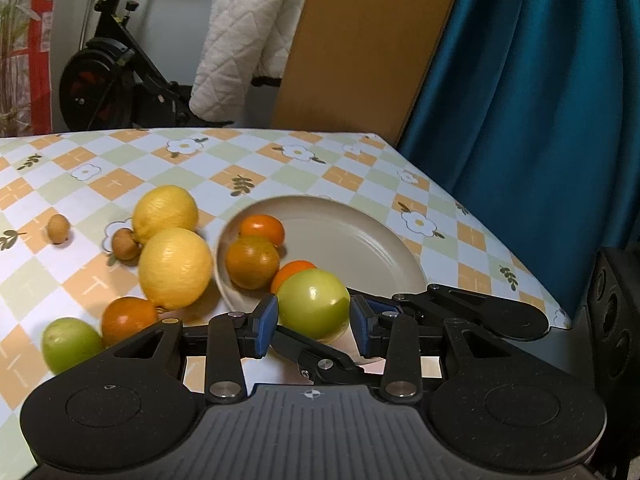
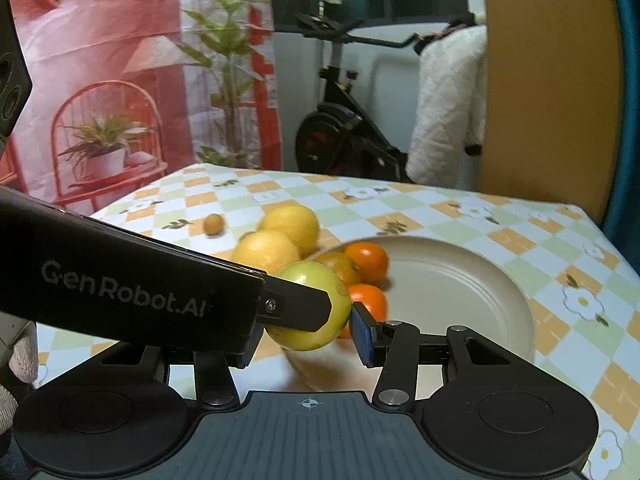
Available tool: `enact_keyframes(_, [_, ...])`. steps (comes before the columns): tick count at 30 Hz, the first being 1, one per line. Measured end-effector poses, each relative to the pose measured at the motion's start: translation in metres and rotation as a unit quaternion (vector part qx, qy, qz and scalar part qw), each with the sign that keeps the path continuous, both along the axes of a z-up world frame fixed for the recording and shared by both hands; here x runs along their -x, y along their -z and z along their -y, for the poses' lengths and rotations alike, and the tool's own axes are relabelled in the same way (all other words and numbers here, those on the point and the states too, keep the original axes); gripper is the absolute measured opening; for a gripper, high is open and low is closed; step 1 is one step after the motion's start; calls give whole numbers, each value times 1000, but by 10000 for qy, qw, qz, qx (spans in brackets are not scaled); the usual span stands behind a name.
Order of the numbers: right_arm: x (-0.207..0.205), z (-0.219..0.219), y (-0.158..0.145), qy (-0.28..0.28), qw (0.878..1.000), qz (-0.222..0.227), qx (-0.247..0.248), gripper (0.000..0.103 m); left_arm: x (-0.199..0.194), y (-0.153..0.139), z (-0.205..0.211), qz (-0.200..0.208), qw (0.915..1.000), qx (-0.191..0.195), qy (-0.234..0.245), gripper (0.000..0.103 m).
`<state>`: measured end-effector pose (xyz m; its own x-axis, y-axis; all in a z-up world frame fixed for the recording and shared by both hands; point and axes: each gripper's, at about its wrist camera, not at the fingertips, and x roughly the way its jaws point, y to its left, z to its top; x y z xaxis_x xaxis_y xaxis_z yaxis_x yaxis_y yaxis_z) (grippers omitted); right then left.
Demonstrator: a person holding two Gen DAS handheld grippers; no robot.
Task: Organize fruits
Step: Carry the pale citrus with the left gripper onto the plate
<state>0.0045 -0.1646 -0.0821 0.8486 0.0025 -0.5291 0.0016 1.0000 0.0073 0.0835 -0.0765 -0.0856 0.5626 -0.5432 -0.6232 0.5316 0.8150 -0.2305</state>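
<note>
A green fruit (image 1: 313,304) sits between the blue pads of my left gripper (image 1: 314,318), which is shut on it at the near rim of a beige plate (image 1: 360,236). The same green fruit (image 2: 310,308) shows in the right wrist view, with my left gripper's body crossing in front. My right gripper (image 2: 308,330) has its right pad (image 2: 362,334) beside that fruit; its left finger is hidden. The plate (image 2: 460,292) holds three orange fruits (image 1: 252,262). Two yellow fruits (image 1: 174,266), an orange (image 1: 128,320) and another green fruit (image 1: 72,344) lie left of the plate.
Two small brown fruits (image 1: 124,243) lie on the checked tablecloth (image 1: 340,168) at the left. A wooden board (image 1: 368,40) and a blue curtain (image 1: 540,100) stand behind the table's far right corner. An exercise bike (image 1: 116,80) stands beyond the table.
</note>
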Motion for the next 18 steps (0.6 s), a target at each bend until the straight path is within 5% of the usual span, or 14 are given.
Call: enact_keyframes(18, [-13, 9, 18, 46, 9993, -120, -352, 43, -16, 17, 5, -169, 9993, -323, -106, 45])
